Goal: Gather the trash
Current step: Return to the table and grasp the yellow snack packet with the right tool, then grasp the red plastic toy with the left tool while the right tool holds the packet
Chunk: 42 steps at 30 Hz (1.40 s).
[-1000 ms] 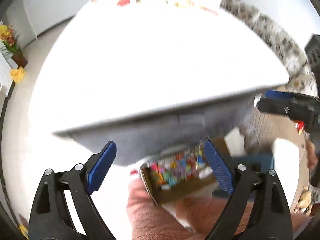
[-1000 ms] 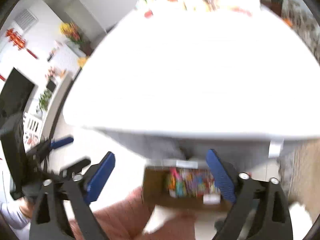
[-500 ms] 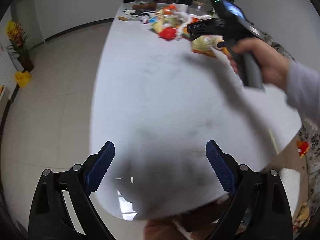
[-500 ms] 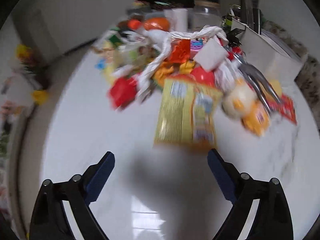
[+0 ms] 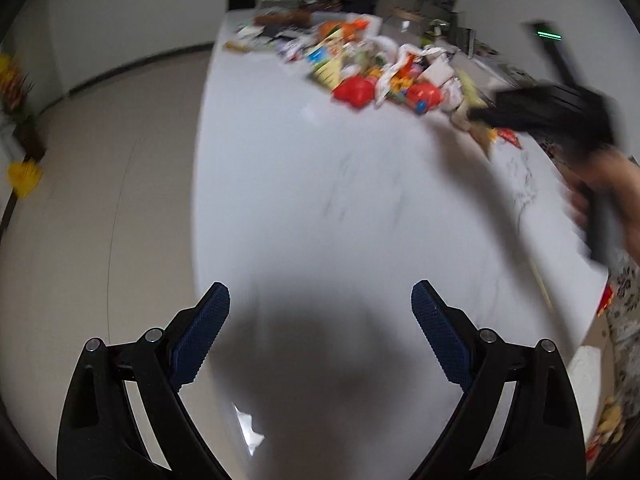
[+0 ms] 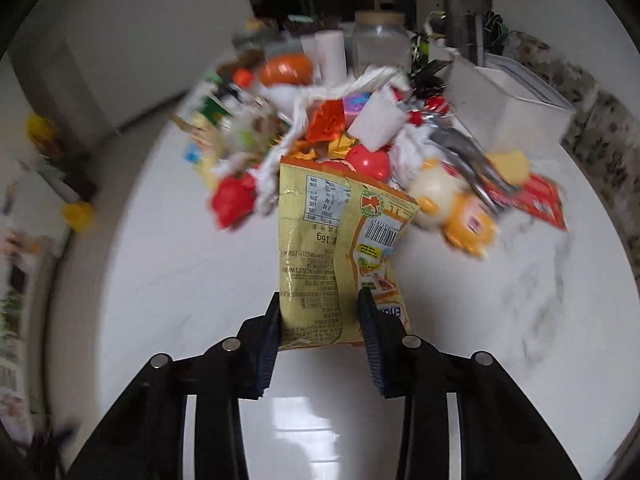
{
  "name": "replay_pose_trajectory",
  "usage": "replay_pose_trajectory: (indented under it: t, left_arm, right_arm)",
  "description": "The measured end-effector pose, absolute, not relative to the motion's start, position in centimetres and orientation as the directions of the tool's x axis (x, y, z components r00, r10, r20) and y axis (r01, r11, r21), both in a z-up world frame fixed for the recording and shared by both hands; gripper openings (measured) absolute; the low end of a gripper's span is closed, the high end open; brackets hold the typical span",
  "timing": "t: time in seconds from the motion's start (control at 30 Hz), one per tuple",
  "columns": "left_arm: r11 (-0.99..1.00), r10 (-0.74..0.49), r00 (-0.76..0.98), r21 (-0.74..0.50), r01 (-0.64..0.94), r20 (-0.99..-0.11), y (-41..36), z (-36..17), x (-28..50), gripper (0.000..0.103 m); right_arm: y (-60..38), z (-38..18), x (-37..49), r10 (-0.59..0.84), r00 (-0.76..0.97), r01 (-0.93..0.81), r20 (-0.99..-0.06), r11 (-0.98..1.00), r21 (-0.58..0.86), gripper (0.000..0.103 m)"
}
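A person's right gripper (image 6: 318,300) closes its jaws on the near end of a yellow snack packet (image 6: 340,256), the two blue-padded fingers (image 6: 370,328) pressed against either side of the crinkled wrapper. The packet lies lengthwise on a white marble-patterned table (image 6: 168,264), its barcode and printed label facing up, its far end reaching the edge of a heap of litter (image 6: 340,120). That heap covers the far part of the table: red plastic pieces, an orange crumpled wrapper, white tissue, a white cup and an orange-and-cream plush toy (image 6: 452,204) just right of the packet. A flat red wrapper (image 6: 536,200) lies beyond the toy, a white box (image 6: 524,116) stands at the far right, and a clear jar (image 6: 378,44) rises behind the heap.

The left gripper (image 5: 320,300) hangs over the bare near end of the same table (image 5: 320,208), its jaws spread wide with nothing between them, well apart from the litter (image 5: 380,76). Its view catches the right gripper (image 5: 536,110) as a dark blur at the right edge, carried by a hand (image 5: 608,196) beside the table's rim. Pale floor (image 5: 100,208) runs along the table's left side, with yellow flowers (image 5: 24,172) by the wall.
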State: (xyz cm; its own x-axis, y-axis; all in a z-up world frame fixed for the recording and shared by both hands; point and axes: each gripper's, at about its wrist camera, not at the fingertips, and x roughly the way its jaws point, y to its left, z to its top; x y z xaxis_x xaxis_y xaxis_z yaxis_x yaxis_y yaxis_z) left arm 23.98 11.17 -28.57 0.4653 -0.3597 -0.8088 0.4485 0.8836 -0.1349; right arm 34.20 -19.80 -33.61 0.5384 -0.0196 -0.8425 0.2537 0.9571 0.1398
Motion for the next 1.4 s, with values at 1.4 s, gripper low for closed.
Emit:
replay_pose_trajectory:
  t: [1.4]
  left_arm:
    - [0.776, -0.592, 0.19, -0.49, 0.397, -0.783, 12.0, -30.4, 24.2, 0.06]
  right_arm:
    - [-19.0, -30.8, 16.6, 0.253, 0.552, 0.194, -0.795, 0.888, 0.417, 0.003]
